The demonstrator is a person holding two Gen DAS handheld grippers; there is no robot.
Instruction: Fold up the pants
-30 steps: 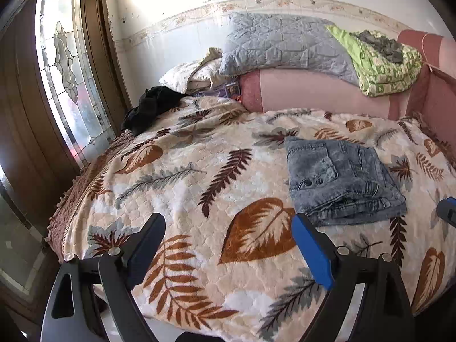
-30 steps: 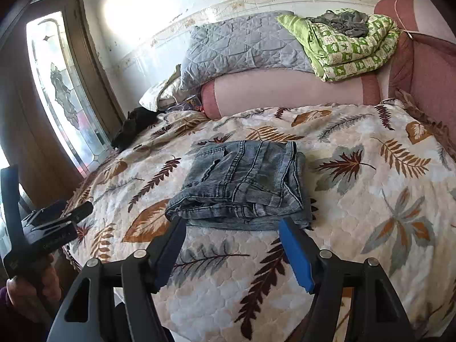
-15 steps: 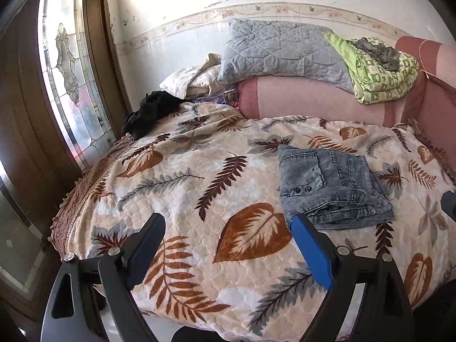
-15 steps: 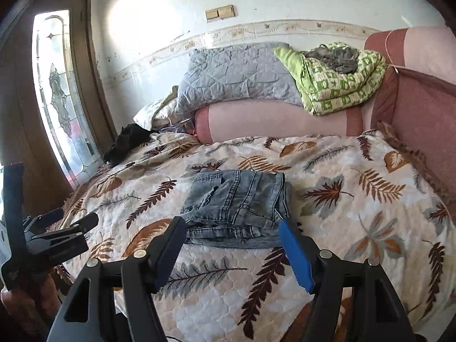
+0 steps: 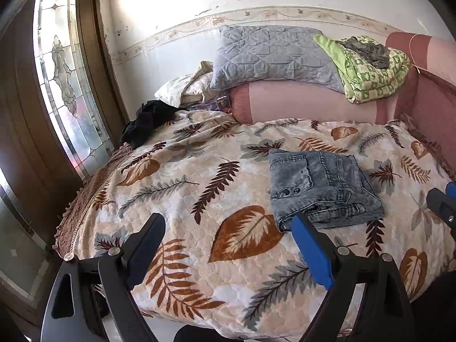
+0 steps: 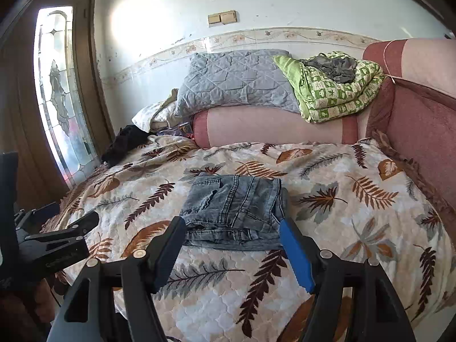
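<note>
Folded grey-blue jeans (image 5: 322, 188) lie as a compact square on the leaf-print bedspread (image 5: 199, 199), right of centre in the left wrist view and centred in the right wrist view (image 6: 236, 211). My left gripper (image 5: 228, 228) is open and empty, above the bed's near edge, left of the jeans. My right gripper (image 6: 232, 228) is open and empty, just short of the jeans' near edge. The left gripper also shows at the left in the right wrist view (image 6: 65, 222), and the right gripper's tip at the right edge of the left wrist view (image 5: 444, 202).
At the head of the bed are a pink bolster (image 6: 273, 125), a grey quilted pillow (image 6: 233, 79), a green folded blanket (image 6: 336, 91) and a black garment (image 6: 122, 142). A stained-glass door (image 5: 62, 85) stands left. A pink padded side (image 6: 421, 131) bounds the right.
Both grippers have drawn back from the jeans and risen a little; the jeans look smaller and farther away. The jeans have not moved.
</note>
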